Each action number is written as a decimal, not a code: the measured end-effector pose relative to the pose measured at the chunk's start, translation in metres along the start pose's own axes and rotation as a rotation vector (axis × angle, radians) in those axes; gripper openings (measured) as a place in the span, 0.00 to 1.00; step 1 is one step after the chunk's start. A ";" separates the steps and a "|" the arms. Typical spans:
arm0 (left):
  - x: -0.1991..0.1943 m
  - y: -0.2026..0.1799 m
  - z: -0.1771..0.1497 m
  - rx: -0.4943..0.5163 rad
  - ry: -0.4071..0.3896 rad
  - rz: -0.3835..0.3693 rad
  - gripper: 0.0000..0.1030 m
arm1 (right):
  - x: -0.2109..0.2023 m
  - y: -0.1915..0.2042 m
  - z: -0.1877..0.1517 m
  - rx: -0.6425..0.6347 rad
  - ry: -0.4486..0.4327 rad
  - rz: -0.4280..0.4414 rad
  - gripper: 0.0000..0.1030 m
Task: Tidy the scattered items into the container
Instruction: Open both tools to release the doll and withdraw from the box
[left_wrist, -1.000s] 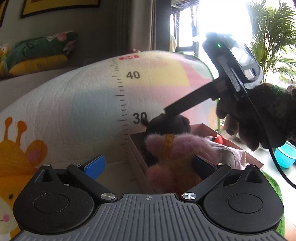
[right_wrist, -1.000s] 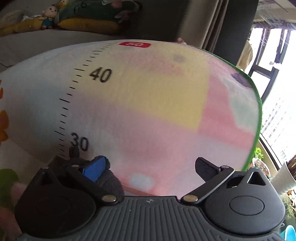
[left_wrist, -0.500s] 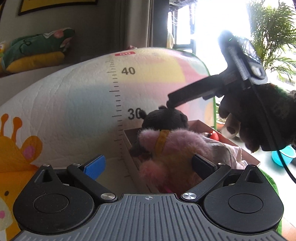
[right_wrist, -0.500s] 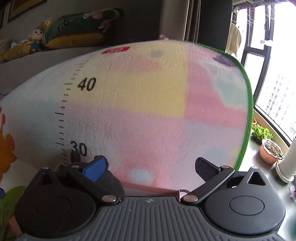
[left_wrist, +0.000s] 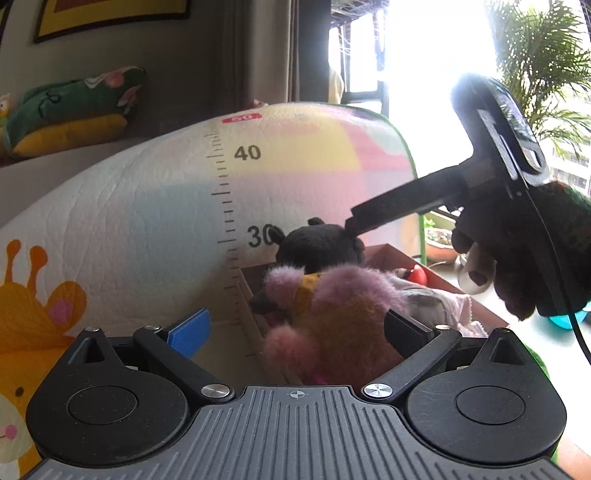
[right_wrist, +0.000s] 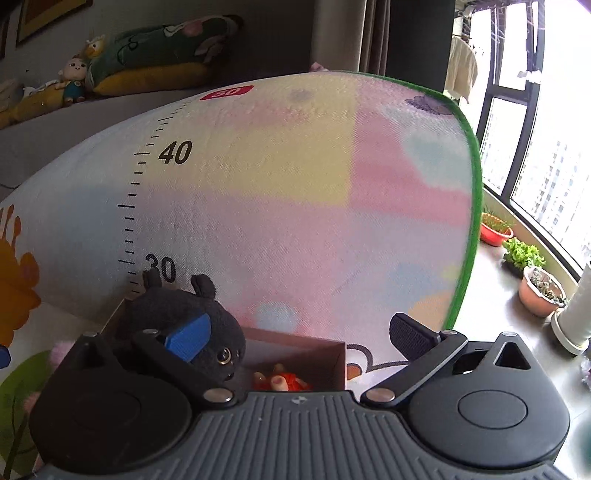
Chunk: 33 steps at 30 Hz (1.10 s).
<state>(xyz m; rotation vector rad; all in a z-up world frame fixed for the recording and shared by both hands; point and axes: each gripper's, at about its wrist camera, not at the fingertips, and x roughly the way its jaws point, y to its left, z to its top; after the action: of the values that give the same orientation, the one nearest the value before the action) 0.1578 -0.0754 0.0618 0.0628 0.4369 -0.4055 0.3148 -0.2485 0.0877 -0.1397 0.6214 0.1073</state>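
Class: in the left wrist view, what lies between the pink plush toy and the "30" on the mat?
The black plush toy sits between them, behind the pink plush toy, in the box.

Black left gripper (left_wrist: 295, 325): ribbed grey base, silver screws, one blue finger pad; dark fuzzy glove (left_wrist: 517, 266), black cable.

Plush toys (left_wrist: 332, 306) crowd the box (right_wrist: 295, 347); open mat (right_wrist: 295, 203) lies clear beyond it.

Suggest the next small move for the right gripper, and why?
Probably lift the right gripper clear. Its fingers stand open, the black plush already sits in the box beside the pink plush, and no scattered item shows on the mat.
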 end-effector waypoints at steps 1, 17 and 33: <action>-0.003 -0.002 0.000 -0.006 0.000 -0.001 0.99 | -0.005 -0.001 -0.003 0.002 -0.013 -0.022 1.00; -0.080 -0.011 -0.072 -0.003 0.126 0.106 1.00 | -0.120 0.031 -0.148 0.231 -0.069 -0.087 1.00; -0.074 -0.021 -0.109 -0.123 0.269 0.280 1.00 | -0.120 0.056 -0.213 0.216 0.091 -0.130 1.00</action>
<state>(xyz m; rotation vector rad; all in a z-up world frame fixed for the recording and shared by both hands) 0.0446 -0.0513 -0.0051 0.0588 0.7071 -0.0928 0.0885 -0.2345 -0.0187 0.0248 0.7087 -0.0922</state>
